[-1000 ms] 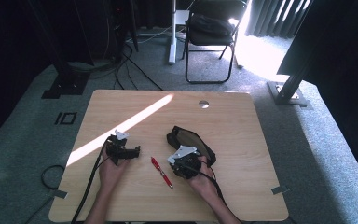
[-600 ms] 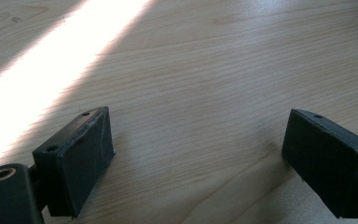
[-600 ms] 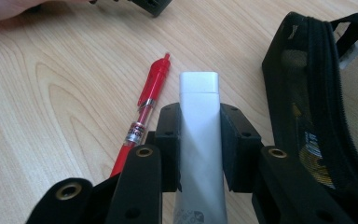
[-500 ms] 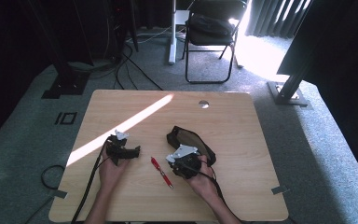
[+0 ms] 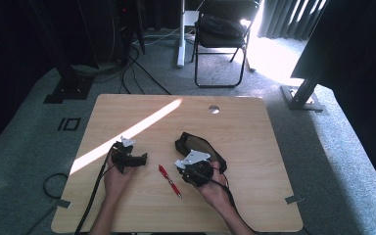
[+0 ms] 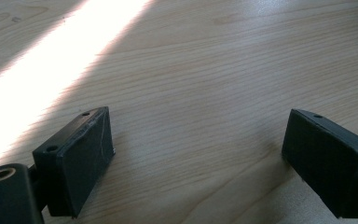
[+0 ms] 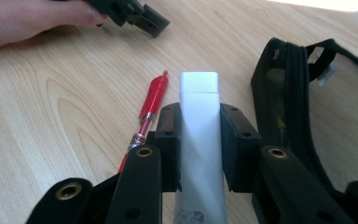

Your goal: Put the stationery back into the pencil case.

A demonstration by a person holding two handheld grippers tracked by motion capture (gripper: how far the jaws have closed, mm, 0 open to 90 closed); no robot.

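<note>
Pointing forward out of your right tongs [image 7: 200, 140], the white stick [image 7: 199, 116] runs its long axis straight along the jaws, its flat square end jutting past the pads toward the middle of the bench [image 5: 254, 127]. It sits low over the wood near your edge of the bench, between the pen and the pouch.

The red pen [image 7: 149, 112] lies on the bench just beside the stick, nearly parallel to it, tip pointing the same way. In the high view the pen [image 5: 169, 180] lies slantwise between your two hands. The black pouch [image 7: 289, 107] lies on the stick's other side, its zipper open and its mouth gaping; in the high view your right tongs [image 5: 192, 166] hover at its near edge. A bright sun stripe [image 5: 132, 132] crosses the wood beyond your left hand.

Your right tongs are clenched on the stick, both pads pressing flat against its sides. Your left tongs [image 6: 200, 158] are released, jaws wide apart with bare wood between them, resting low over the bench well apart from the stick.
</note>
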